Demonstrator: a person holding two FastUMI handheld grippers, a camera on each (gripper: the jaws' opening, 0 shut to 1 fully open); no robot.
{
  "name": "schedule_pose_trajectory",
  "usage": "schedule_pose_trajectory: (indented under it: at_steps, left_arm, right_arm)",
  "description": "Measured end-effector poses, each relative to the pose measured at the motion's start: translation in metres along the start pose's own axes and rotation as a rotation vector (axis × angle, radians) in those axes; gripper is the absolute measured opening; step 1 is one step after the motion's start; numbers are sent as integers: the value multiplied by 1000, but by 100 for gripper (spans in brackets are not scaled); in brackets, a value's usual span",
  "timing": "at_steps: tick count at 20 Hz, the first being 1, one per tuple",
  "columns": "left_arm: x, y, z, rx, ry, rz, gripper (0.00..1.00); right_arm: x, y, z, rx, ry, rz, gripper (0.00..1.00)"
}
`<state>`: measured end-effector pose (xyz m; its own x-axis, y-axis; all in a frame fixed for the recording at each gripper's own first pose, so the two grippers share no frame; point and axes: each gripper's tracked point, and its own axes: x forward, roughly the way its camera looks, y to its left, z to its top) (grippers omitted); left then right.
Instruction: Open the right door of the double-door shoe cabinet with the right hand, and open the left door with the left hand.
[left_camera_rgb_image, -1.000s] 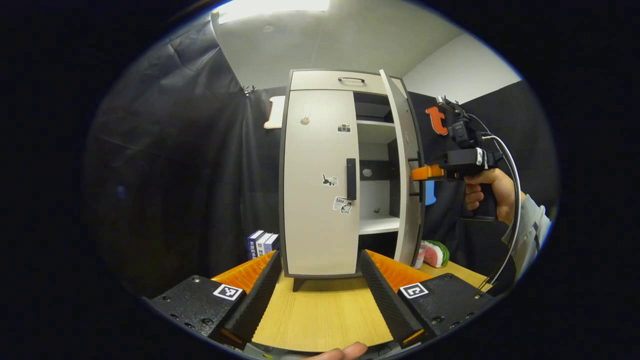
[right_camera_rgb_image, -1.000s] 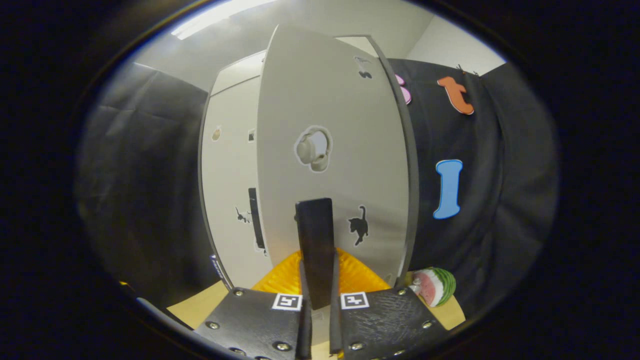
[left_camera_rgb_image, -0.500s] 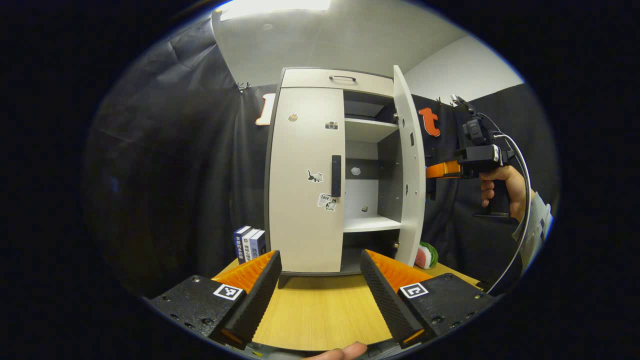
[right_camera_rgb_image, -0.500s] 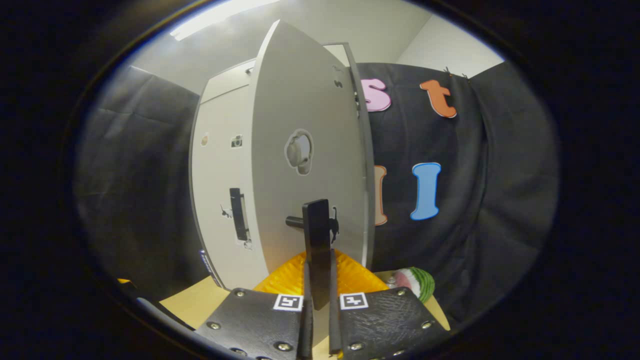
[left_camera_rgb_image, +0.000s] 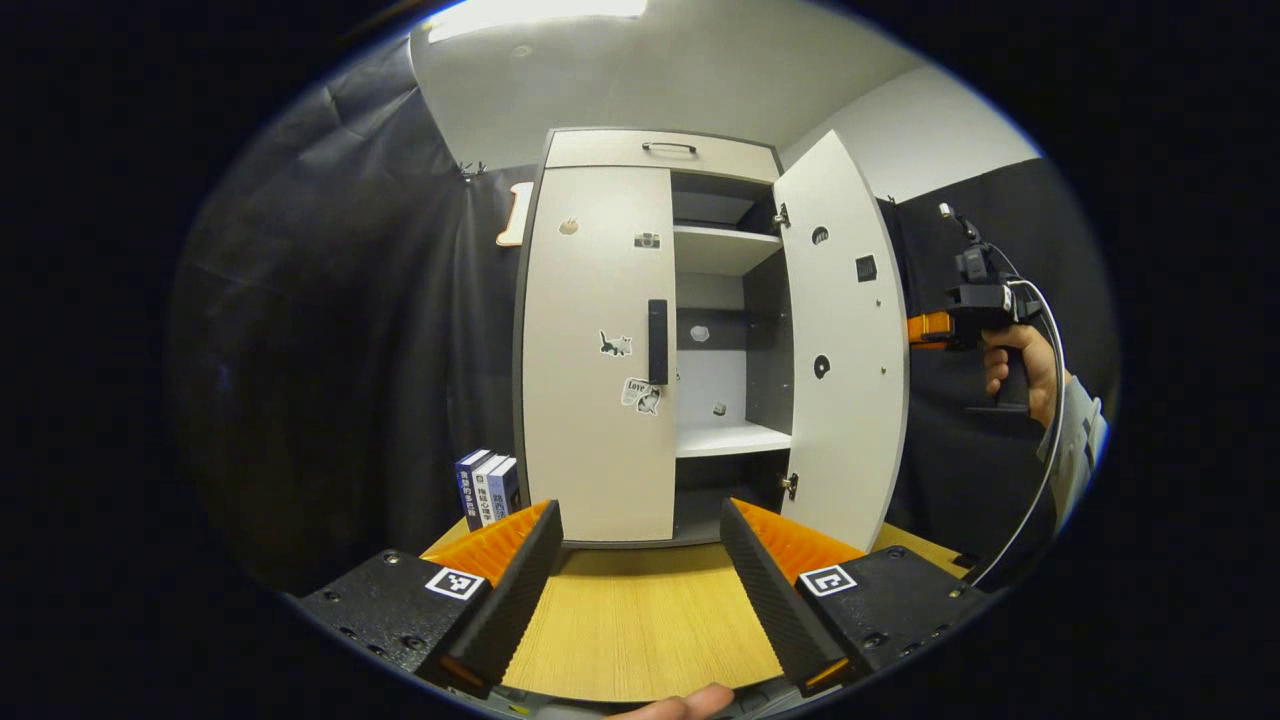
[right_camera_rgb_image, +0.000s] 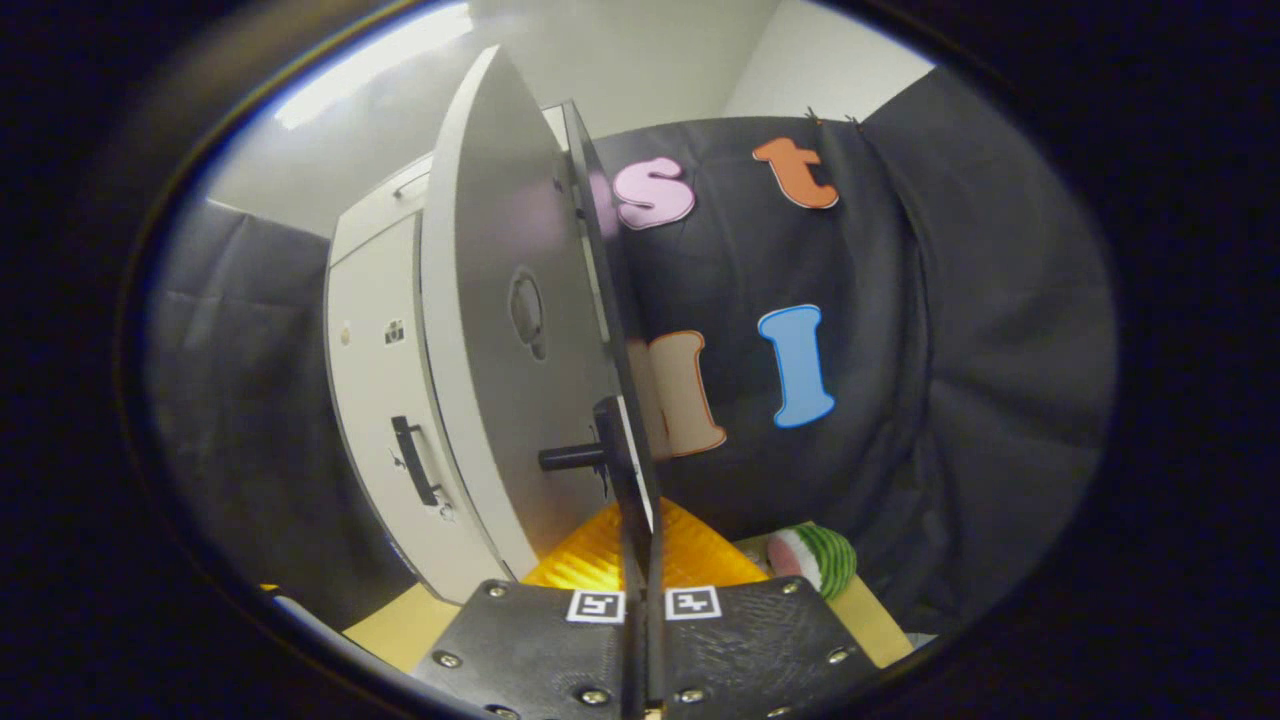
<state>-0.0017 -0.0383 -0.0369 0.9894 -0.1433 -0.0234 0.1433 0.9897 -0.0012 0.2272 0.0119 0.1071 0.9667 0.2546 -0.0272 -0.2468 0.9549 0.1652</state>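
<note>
A wooden table (left_camera_rgb_image: 640, 630) carries the shoe cabinet (left_camera_rgb_image: 650, 160). At two o'clock its right door (left_camera_rgb_image: 845, 340) stands wide; the right gripper (right_camera_rgb_image: 640, 610) pinches that door's handle (right_camera_rgb_image: 615, 450) to swing it. The left gripper (left_camera_rgb_image: 640, 560), spread, faces the closed left door (left_camera_rgb_image: 590, 350).

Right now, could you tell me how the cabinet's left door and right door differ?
The left door is closed flat; the right door is swung wide open. The left door's handle is free, while the right claw grips the right door's handle. The left claw hangs open, short of the left door. Both doors are pale.
</note>
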Motion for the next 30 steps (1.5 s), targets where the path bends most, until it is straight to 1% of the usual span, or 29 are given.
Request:
schedule_pose_trajectory:
  at_steps: [2,5,6,7,9,10,11,15,16,18,19,20,23,26,28,30]
  left_arm:
    - [3,2,1,10,-3,12,99]
    - [13,6,0,7,11,18,99]
    - [19,6,3,9,12,16,99]
    - [24,10,7,11,10,22,99]
    - [36,15,16,21,1,35,98]
    - [41,19,20,24,-3,51,98]
    - [47,22,24,29,-10,63,98]
    - [71,28,38,34,-30,78,98]
    - [78,29,42,33,-36,75,97]
    - [94,36,50,9,-35,93,97]
    - [102,37,57,-9,-42,96,97]
    - [114,36,66,-27,-58,89,97]
    - [149,36,89,-31,-102,93,99]
    - [189,24,88,-31,-70,70,98]
    - [217,16,88,-40,-55,58,99]
    - [243,13,83,-37,-33,64,98]
  right_arm:
    - [-6,-6,-6,-41,5,-13,1]
    - [-11,-8,-16,-69,31,-14,0]
    - [-16,-11,-17,-87,27,-19,5]
    - [-26,-13,-20,-100,21,-19,16]
    - [-47,-17,-25,-125,0,-36,27]
    - [-57,-22,-25,-148,-16,-65,30]
    - [-68,-26,-24,-167,-35,-85,24]
    - [-118,-13,-37,-186,-97,-82,93]
    - [-133,-10,-41,-181,-107,-84,100]
    - [-164,0,-55,-157,-125,-88,100]
    - [-177,1,-65,-132,-121,-103,98]
    - [-191,5,-75,-109,-115,-105,100]
    - [-223,30,-106,-70,-104,-57,100]
    - [-245,37,-136,-92,-88,-47,100]
    - [-255,35,-148,-88,-92,-70,100]
    - [-264,40,-161,-79,-94,-69,100]
